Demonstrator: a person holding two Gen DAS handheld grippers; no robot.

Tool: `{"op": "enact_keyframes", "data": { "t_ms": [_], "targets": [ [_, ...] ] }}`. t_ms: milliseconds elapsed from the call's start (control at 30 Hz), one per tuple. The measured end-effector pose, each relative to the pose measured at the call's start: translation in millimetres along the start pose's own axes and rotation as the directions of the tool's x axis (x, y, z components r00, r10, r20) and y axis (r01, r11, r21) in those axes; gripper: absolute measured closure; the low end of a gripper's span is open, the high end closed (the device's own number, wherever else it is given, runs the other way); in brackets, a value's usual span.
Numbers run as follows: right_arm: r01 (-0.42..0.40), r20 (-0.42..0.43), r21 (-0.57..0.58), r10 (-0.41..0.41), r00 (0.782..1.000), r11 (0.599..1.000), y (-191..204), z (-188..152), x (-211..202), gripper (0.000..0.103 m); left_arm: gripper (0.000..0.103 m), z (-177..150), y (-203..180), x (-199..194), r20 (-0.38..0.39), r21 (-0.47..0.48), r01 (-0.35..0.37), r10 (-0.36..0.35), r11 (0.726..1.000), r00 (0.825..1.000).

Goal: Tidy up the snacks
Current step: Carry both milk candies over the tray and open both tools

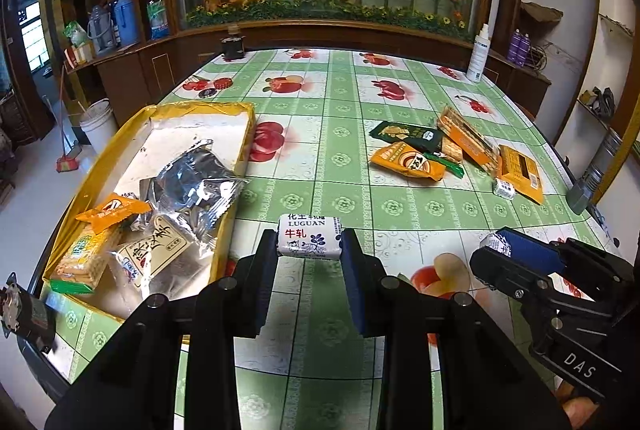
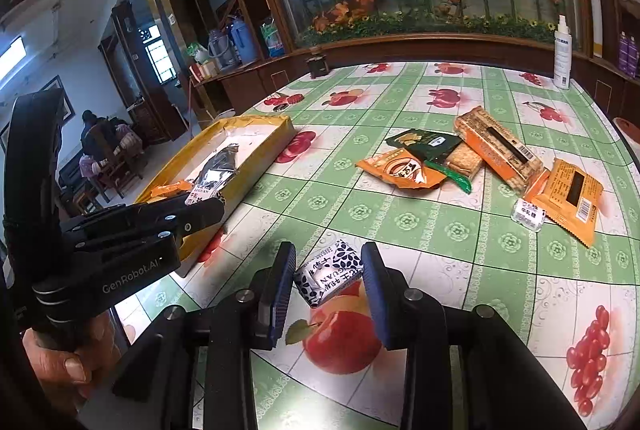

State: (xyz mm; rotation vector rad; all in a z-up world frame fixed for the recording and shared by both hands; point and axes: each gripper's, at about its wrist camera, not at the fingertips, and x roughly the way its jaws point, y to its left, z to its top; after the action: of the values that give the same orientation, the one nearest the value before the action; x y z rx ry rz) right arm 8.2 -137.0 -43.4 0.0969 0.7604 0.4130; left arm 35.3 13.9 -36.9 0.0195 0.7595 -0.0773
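1. Left wrist view. The left gripper (image 1: 309,242) was clamped on a white candy (image 1: 309,236), its pads pressing the two short ends so that the printed face stayed up and the wrapper could not twist. The candy hung clear above the table (image 1: 328,149), near the box (image 1: 240,133) at the left (judged to be the collecting place, since it already held silver packets, crackers and an orange packet).

2. Same view, right edge. The right gripper (image 1: 498,244) showed side-on, closed on a second candy (image 1: 494,244), only a corner of which was visible.

3. Right wrist view. The right gripper (image 2: 329,278) held that second candy (image 2: 329,276) between its pads, skewed cornerwise (a looser seat than the left one, in my judgement). It too hung above the table (image 2: 400,218).

4. Same view, left side. The left gripper (image 2: 202,203) pointed toward the box (image 2: 256,165), with a hand (image 2: 60,358) on its handle.

5. Remaining work. A pile (image 2: 472,157) of packets and one loose candy (image 2: 528,216) lay well apart from the box, not yet sorted.
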Motion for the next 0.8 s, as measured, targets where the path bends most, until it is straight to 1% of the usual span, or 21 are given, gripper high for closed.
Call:
{"op": "enact_keyframes", "data": {
  "t_ms": [533,800],
  "targets": [
    [-0.043,-0.026,-0.047,0.042,0.999,0.998,31,5,14,0.067,0.074,0,31,1,0.005,-0.058,-0.038,0.038,0.998,0.999],
    [-0.096,-0.05,-0.088,0.092,0.995,0.991,57,15,33,0.066,0.074,0,58,2,-0.001,-0.1,-0.074,0.074,0.992,0.997]
  ]
}}
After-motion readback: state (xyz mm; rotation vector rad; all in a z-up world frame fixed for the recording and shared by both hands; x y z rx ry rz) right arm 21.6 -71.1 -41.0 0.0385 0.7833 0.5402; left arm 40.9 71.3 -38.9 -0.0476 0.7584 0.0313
